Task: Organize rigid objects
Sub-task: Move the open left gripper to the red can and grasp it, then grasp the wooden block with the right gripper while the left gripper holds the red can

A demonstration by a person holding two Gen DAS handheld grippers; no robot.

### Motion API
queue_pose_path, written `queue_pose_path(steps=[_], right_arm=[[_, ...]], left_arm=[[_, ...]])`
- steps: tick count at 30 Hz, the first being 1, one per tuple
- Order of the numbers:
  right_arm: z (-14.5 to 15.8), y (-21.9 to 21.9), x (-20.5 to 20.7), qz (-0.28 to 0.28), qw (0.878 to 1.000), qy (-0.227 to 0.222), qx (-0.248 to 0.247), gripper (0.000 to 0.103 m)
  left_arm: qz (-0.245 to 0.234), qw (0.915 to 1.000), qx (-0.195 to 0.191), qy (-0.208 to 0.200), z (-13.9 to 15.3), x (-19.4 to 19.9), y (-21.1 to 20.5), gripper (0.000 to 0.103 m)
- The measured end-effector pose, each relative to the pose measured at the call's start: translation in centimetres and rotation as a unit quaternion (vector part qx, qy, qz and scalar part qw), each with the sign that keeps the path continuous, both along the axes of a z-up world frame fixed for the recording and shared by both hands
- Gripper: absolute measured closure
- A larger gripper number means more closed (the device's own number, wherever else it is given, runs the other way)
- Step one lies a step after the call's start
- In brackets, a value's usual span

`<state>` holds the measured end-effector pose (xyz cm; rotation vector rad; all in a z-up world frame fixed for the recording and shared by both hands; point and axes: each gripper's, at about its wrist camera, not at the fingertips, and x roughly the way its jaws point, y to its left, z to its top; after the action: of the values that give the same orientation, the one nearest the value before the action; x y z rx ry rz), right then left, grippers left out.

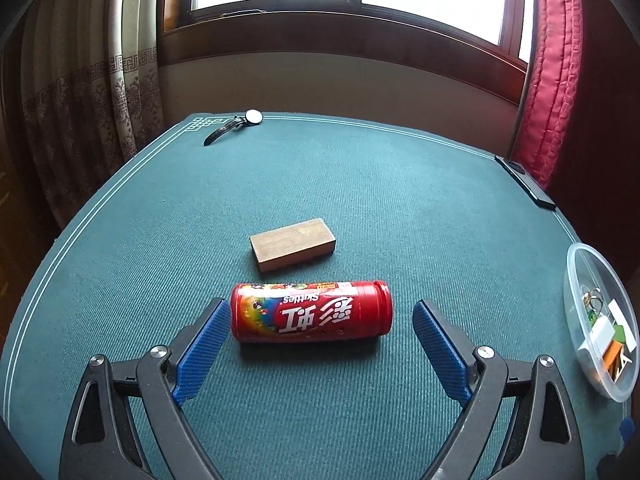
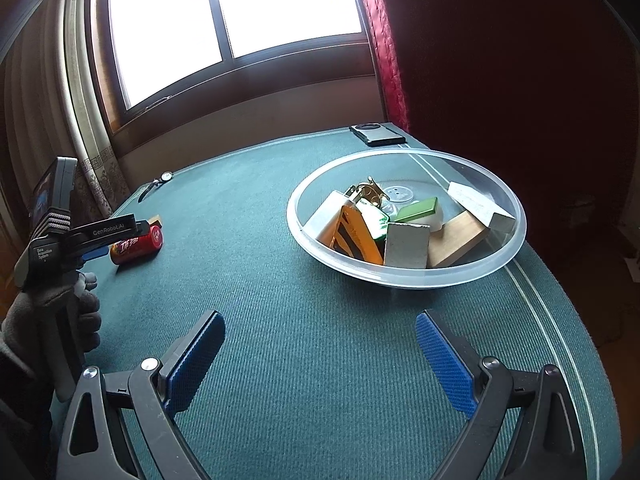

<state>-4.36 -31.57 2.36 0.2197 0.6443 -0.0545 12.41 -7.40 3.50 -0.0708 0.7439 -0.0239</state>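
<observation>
**Lining up left claw on the candy can**

Left wrist view: I see the left claw (image 1: 320, 344) spread wide, holding nothing. Red Skittles can (image 1: 311, 312) lies on its side on the green desk (image 1: 160, 240), between the blue pads; the left pad looks touching or just beside the can's end, the right pad apart from it. Wooden block (image 1: 293, 244) sits just beyond the can. Wristwatch (image 1: 236, 126) at far edge, phone (image 1: 525, 186) at right edge, clear bowl (image 1: 576, 272) far right.

Right wrist view: right claw (image 2: 320, 356) also wide and empty, over bare desk. Clear bowl (image 2: 400, 278) ahead holds assorted blocks and small items. Gloved left hand (image 2: 86, 312) grips the other tool by the can (image 2: 136, 246).
</observation>
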Motion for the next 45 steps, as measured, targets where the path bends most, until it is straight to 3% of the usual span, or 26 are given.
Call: queue_pose_path(steps=[8,27,37,45], right_arm=[[-0.1,0.4,-0.1,-0.001,1.000,0.004,-0.003,0.005],[-0.3,1.4,-0.1,-0.009,1.000,0.013,-0.014,0.005],[-0.3,2.1,0.6,0.002,1.000,0.022,-0.019,0.005],[0.8,3.7,2.7,0.035,0.999,0.021,-0.006,0.005]], left_arm=[[0.004,0.9999,0.010,0.009,-0.9,1.1,0.3,0.010],[0.002,0.9991,-0.035,0.025,-1.8,2.5,1.6,0.010],[0.006,0.9985,-0.052,0.013,-1.3,1.2,3.1,0.010],[0.019,0.9990,-0.042,0.001,-0.6,-0.7,5.9,0.010]])
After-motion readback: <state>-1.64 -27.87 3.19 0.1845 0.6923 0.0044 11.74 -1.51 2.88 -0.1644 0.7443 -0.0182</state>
